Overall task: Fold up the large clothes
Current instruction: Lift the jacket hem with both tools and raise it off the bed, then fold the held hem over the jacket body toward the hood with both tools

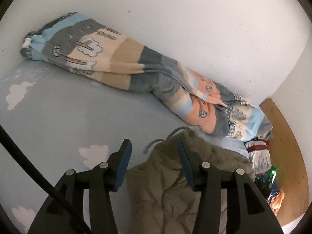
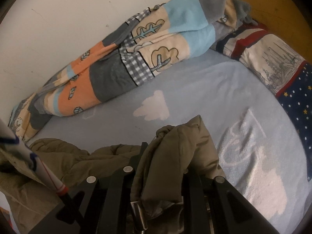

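One olive quilted jacket (image 2: 175,152) lies on the bed. One rolled patchwork blanket (image 1: 120,64) runs along the wall edge. One pillow (image 2: 273,62) sits at the headboard end. Two grippers: left gripper (image 1: 154,152), right gripper (image 2: 163,156).

White wall (image 1: 195,19) behind bed; blue cloud-print sheet (image 1: 68,117); wooden headboard (image 1: 286,156)
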Motion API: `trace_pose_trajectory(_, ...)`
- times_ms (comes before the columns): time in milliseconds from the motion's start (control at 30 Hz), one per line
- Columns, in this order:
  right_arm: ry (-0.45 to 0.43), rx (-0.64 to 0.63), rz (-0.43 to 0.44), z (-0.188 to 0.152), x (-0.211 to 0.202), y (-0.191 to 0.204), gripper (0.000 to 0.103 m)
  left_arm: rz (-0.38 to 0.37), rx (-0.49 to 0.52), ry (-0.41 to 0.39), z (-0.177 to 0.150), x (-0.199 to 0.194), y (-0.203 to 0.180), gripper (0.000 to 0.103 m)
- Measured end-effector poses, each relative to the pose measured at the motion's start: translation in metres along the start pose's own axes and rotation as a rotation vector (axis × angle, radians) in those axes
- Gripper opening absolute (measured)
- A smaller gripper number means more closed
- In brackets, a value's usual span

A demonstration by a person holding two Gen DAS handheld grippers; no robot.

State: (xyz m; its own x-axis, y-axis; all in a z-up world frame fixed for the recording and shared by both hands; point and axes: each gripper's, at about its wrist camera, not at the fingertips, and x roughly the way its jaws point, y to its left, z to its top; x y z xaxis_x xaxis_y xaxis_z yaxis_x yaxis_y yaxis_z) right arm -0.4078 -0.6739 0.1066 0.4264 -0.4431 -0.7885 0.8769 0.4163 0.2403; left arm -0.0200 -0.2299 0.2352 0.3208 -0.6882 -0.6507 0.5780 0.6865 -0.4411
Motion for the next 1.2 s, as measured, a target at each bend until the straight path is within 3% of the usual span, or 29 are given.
trace_pose_trajectory(100, 0.023, 0.074, 0.032, 0.004, 0.002, -0.009, 0.016, -0.005, 0.057, 0.017, -0.008, -0.002, -0.01, 0.048)
trace_pose_trajectory(233, 0.07, 0.202, 0.119, 0.01, 0.003, -0.027, 0.018, -0.071, 0.15, 0.067, -0.032, 0.006, -0.039, 0.048)
trace_pose_trajectory(433, 0.101, 0.274, 0.24, 0.018, -0.012, -0.039, 0.028, -0.086, 0.275, 0.166, -0.078, 0.042, -0.084, 0.048)
trace_pose_trajectory(600, 0.089, 0.308, 0.332, 0.022, -0.034, -0.045, 0.035, -0.078, 0.298, 0.228, -0.101, 0.07, -0.102, 0.048)
trace_pose_trajectory(833, 0.107, 0.317, 0.391, 0.025, -0.045, -0.053, 0.039, -0.044, 0.326, 0.246, -0.11, 0.092, -0.112, 0.048)
trace_pose_trajectory(1033, 0.122, 0.441, 0.561, 0.029, -0.053, -0.074, 0.052, -0.022, 0.294, 0.257, -0.108, 0.107, -0.104, 0.049)
trace_pose_trajectory(1200, 0.03, 0.423, 0.56, 0.033, -0.085, -0.084, 0.062, -0.03, 0.31, 0.232, -0.107, 0.1, -0.111, 0.049)
